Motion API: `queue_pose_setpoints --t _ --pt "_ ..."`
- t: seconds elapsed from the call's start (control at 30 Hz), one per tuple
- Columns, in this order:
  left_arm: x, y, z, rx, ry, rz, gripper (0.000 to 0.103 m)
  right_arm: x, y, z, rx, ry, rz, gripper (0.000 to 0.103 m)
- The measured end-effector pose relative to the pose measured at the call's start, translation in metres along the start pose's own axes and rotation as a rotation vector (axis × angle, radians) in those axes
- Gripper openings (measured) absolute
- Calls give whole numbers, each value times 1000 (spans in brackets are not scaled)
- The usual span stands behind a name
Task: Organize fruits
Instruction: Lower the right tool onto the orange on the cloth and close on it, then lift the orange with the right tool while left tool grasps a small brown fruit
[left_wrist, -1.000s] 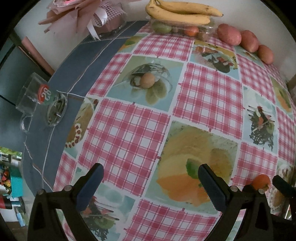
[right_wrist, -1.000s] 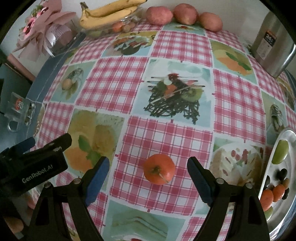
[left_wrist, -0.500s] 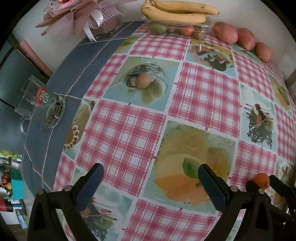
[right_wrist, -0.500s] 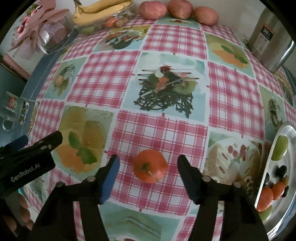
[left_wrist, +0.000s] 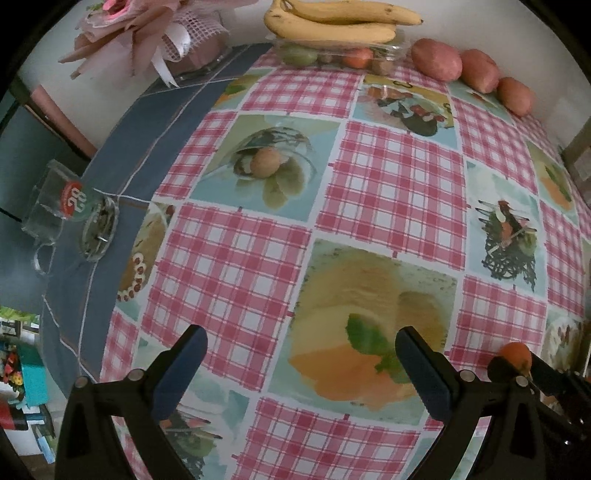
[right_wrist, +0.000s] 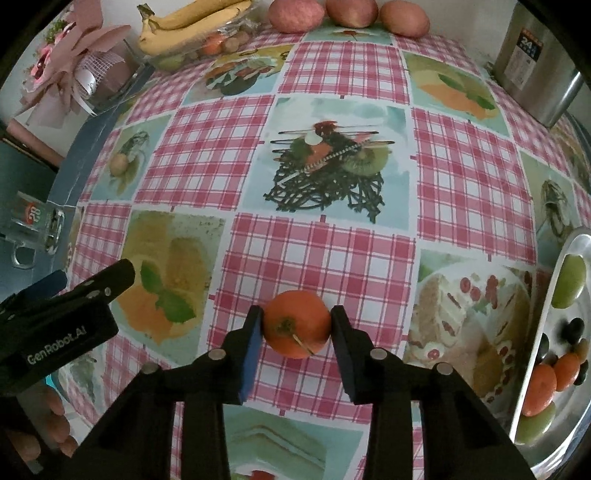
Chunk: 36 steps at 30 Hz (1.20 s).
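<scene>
Orange tangerine pinched in the right gripper

Both pads touch the tangerine, which sits on the checked tablecloth. Right of it is the steel tray with fruit. To its left the left gripper hovers with jaws spread, nothing between them.

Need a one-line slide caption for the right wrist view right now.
Right hand-held gripper closed on an orange resting on the checked tablecloth, fruit tray at right.

Both wrist cams look down-fwd, close over table; shared: bananas, orange.
</scene>
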<state>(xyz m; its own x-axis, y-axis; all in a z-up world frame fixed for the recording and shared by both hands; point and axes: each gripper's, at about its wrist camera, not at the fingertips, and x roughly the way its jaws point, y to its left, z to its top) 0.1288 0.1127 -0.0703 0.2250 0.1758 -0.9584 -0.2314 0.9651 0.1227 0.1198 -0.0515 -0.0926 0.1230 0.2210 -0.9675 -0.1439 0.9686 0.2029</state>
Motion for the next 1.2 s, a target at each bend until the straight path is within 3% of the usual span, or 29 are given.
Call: queue_pose_setpoints --t 0.17,0.5,0.83,1.2 --pt "2 -5 0 12 3 0 103 -6 0 2 14 -20 30 38" --pt "3 -1 5 -64 -20 -43 102 -26 -33 3 95 -79 48 38" --pt "3 -20 19 -24 -54 -104 88 -39 -61 1 165 -114 70 38" --pt "4 5 54 98 -167 25 86 -43 -71 3 185 -132 70 38"
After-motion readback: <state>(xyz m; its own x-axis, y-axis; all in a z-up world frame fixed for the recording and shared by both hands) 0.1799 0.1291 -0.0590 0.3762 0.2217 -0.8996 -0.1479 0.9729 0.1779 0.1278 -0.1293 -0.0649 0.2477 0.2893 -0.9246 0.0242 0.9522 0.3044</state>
